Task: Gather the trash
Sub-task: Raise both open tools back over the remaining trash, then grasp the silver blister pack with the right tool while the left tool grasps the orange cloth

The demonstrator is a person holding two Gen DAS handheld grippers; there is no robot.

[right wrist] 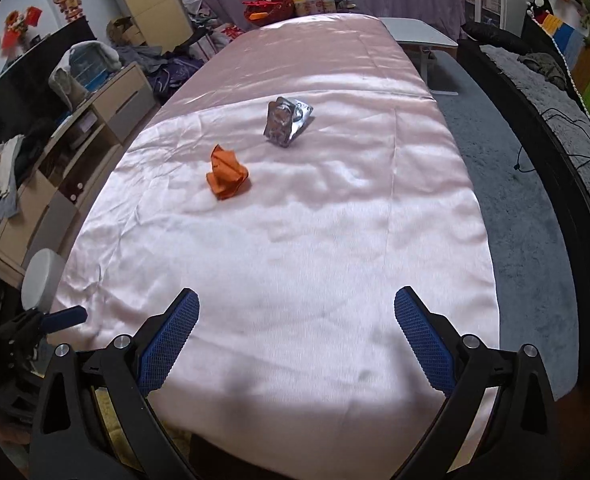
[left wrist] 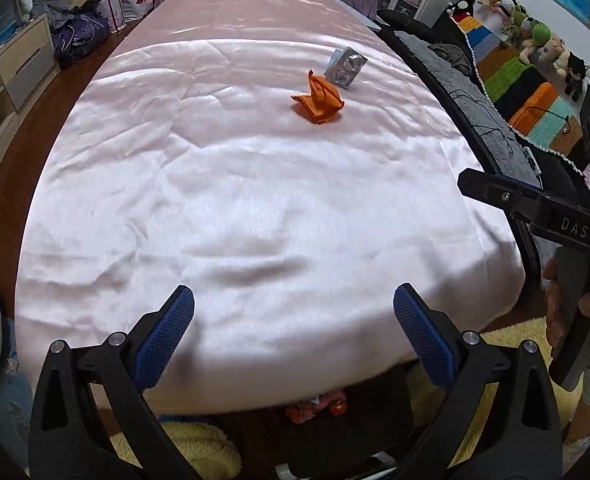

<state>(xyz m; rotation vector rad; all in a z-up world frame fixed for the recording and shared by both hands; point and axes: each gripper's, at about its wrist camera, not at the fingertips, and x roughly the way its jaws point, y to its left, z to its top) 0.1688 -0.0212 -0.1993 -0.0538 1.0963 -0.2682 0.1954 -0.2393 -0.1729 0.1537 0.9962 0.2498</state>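
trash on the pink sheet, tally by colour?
Orange: 1, crumpled wrapper
Silver: 1, foil packet
Total: 2, lying apart on the sheet. Neither is in a gripper.

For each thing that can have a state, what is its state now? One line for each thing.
Left gripper: open, holds nothing.
Right gripper: open, holds nothing.
Orange paper: crumpled, lies on the sheet, not picked up.
Silver wrapper: crumpled, lies beyond the orange paper, apart from it.
Pink sheet: spread out, wrinkled.
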